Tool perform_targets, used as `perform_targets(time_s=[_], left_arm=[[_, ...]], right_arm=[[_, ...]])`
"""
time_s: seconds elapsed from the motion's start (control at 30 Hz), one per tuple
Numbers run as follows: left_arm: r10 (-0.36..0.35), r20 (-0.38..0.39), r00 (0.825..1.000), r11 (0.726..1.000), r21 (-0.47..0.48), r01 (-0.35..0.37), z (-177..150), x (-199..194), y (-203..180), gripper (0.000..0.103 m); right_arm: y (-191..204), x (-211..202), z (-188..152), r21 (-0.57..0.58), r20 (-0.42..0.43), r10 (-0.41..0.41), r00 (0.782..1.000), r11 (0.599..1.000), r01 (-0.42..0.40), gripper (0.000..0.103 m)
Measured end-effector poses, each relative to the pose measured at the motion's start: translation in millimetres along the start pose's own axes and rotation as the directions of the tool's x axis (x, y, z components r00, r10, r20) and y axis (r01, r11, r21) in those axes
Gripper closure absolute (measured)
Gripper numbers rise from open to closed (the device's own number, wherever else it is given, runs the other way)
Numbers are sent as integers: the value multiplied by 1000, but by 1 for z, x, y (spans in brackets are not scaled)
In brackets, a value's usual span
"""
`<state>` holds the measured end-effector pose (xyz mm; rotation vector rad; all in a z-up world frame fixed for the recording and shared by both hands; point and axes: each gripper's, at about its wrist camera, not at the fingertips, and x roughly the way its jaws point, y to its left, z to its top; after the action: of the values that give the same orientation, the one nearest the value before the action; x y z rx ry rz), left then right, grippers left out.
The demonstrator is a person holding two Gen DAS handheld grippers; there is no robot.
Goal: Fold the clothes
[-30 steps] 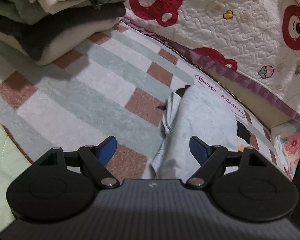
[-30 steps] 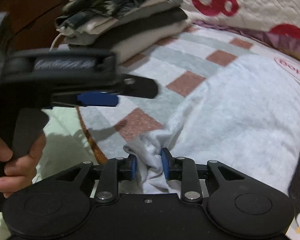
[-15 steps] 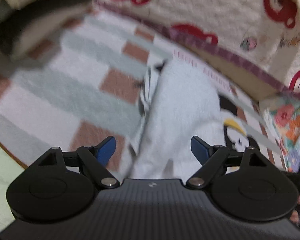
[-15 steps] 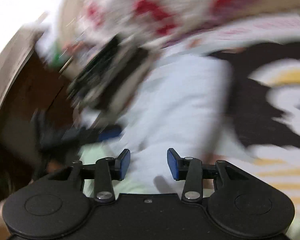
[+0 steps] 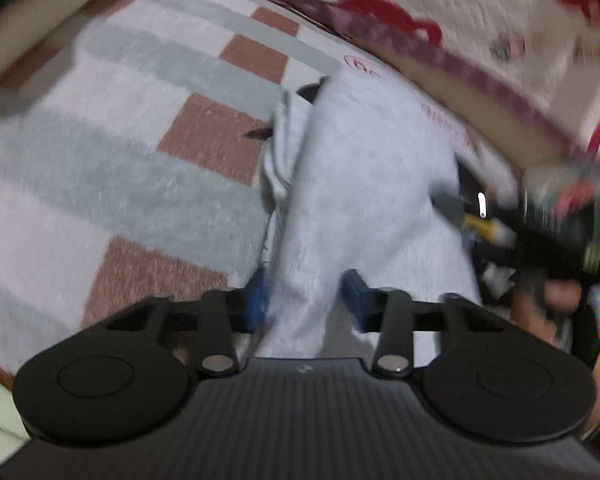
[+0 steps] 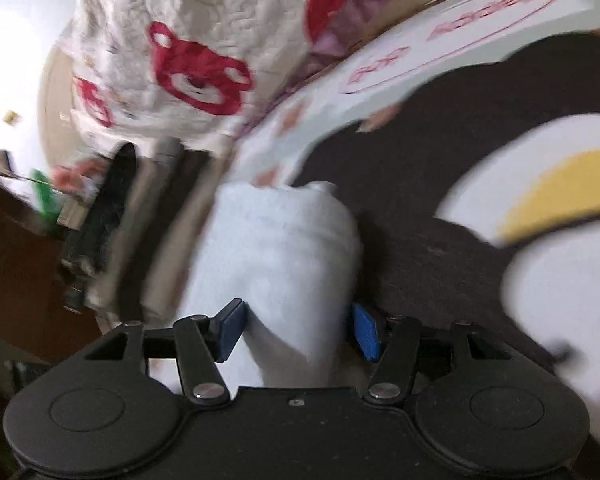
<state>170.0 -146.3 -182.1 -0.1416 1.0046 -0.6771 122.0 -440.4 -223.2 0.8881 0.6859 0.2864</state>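
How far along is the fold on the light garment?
Done: a stack of folded clothes sits at the far left of the checked blanket. In hand: the light garment lies in a long narrow strip, with cloth between the pads of both the left gripper and the right gripper; blur hides whether either has closed. Left: folding the strip shorter and stacking it.

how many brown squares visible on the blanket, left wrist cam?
3 clear brown squares: one far, one middle, one near the left tool. Blur and the white garment may hide more.

The left gripper (image 5: 306,298), open a second ago, now straddles the pale garment (image 5: 364,184); the right gripper (image 6: 298,330) (formerly pinching) spreads wide.
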Motion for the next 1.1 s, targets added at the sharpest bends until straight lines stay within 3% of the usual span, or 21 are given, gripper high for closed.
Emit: perform_targets(time_s=[0.07,0.13,0.23,0.3,0.33,0.43,0.47,0.57,0.6,0.63,0.73,0.8,0.83,0.87,0.9,0.93,1.03,1.1], left_arm=[[31,23,999,994,102,-33,3,-3,-15,81],[47,55,997,980,190,-56,9,-6,-30,86],[33,98,995,968,246,-56,23,-7,-45,90],[19,71,997,979,203,-33,30,5,-44,90],[12,57,998,983,182,-22,33,11,-43,90],[-13,18,1000,993,116,10,42,29,-41,90],[-21,5,1000,995,93,21,45,34,-40,89],[-58,-5,998,997,57,58,45,30,-35,67],[-65,-10,998,996,53,65,45,28,-34,49],[-63,-18,998,997,49,64,45,26,-33,40],[-88,-51,995,996,23,89,43,29,-32,35],[-97,-67,993,995,-3,97,41,35,-29,35],[-102,-74,992,995,-16,101,40,39,-28,35],[-91,-71,993,996,-22,90,38,42,-28,38],[-81,-67,994,997,-17,80,38,43,-29,49],[-72,-64,995,997,-9,71,39,44,-31,77],[-60,-50,997,996,56,63,44,31,-43,90],[-61,-38,997,991,120,65,49,15,-55,95]], right_arm=[[7,7,7,-61,20,29,999,998,-28,69],[21,-4,12,-151,89,53,995,988,-39,73],[22,-21,24,-170,177,-25,984,984,56,73],[21,-32,33,-165,232,-88,969,978,129,62],[20,-37,37,-161,259,-119,959,973,165,48],[8,-39,47,-136,191,-304,934,934,331,44],[9,-47,44,-168,193,-329,924,917,362,44],[23,-72,30,-250,200,-373,906,875,415,44],[27,-80,22,-266,195,-369,909,872,411,44],[31,-89,13,-282,187,-344,920,878,385,44],[40,-121,-27,-372,191,-271,944,870,325,54],[49,-122,-51,-450,174,-262,949,837,313,58],[53,-120,-63,-489,160,-261,952,817,306,66],[57,-115,-68,-524,148,-263,953,796,302,68],[60,-108,-70,-556,138,-268,954,776,298,68],[62,-102,-69,-567,136,-269,953,768,298,68],[64,-95,-63,-554,122,-221,968,794,251,67],[71,-95,-70,-617,100,-194,976,758,214,63]])
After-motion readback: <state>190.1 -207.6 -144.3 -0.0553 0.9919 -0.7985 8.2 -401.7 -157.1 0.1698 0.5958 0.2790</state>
